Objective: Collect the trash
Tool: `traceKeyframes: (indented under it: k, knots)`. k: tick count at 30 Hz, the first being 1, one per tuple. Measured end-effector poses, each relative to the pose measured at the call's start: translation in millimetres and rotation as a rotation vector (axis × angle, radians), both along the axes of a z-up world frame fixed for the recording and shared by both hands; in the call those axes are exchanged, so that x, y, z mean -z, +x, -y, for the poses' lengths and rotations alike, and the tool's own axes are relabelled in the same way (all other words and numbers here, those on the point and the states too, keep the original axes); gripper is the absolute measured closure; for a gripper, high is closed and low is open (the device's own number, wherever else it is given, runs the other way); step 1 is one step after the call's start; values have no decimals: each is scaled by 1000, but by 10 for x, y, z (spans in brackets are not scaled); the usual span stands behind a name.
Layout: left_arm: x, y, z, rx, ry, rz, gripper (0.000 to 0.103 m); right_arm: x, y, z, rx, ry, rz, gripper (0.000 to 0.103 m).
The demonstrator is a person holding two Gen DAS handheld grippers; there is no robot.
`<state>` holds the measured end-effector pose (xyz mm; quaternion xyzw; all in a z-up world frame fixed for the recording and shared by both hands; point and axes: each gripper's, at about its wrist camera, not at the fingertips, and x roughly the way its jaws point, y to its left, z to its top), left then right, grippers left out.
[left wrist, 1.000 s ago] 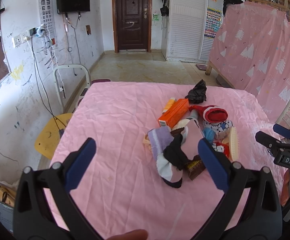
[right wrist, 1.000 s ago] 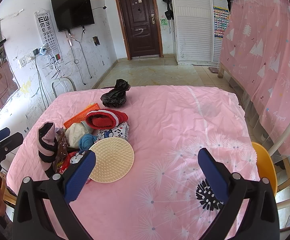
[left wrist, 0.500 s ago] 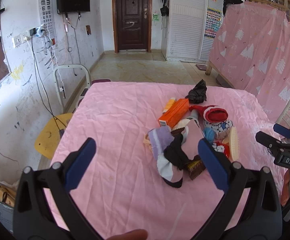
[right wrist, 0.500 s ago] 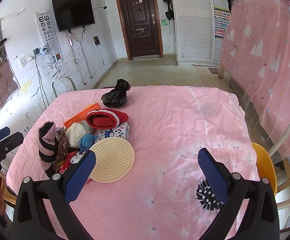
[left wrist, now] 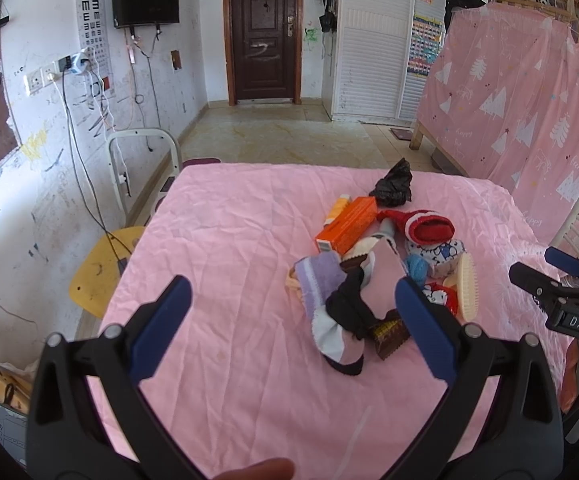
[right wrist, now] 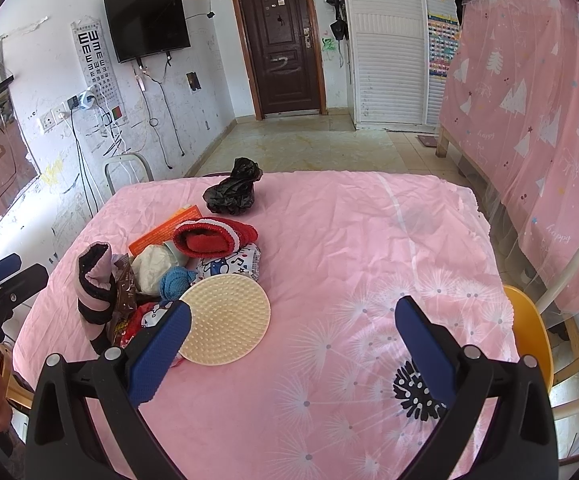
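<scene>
A heap of clutter lies on the pink tablecloth [left wrist: 229,264]. It holds an orange box [left wrist: 347,224], a brown snack wrapper [left wrist: 389,336], a purple, black and white sock [left wrist: 331,308], a red sock [right wrist: 209,238], a blue yarn ball [right wrist: 173,280] and a cream bristled disc [right wrist: 225,318]. A crumpled black plastic bag [right wrist: 233,194] sits apart at the far side. My left gripper [left wrist: 289,312] is open above the near edge, the heap just ahead of its right finger. My right gripper [right wrist: 289,328] is open over the cloth, right of the heap.
A yellow chair [left wrist: 97,272] and a white metal frame [left wrist: 145,160] stand left of the table. Another yellow chair [right wrist: 529,332] with a white back is at the right. A pink curtain [right wrist: 529,100] hangs on the right; tiled floor runs to a dark door [right wrist: 285,40].
</scene>
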<state>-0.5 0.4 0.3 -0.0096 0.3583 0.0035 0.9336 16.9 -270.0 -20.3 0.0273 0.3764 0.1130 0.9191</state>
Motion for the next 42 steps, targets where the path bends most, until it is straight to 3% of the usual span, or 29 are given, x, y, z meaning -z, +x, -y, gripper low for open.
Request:
traceKeyframes:
  k: [19, 31, 36, 40, 42]
  knots:
    - [-28, -29, -7, 4, -3, -4, 6, 18, 0, -19, -3, -4, -6, 11]
    - [309, 109, 181, 102, -5, -82, 7, 224, 11, -184, -118, -37, -56, 11]
    - [400, 223, 252, 127, -16, -106, 26, 274, 74, -231, -156, -25, -73, 11]
    - [406, 315, 352, 142, 26, -85, 39, 278, 150, -259, -182, -4, -88, 11]
    - [419, 347, 382, 148, 27, -84, 62, 290, 179, -270, -192, 4, -94, 11]
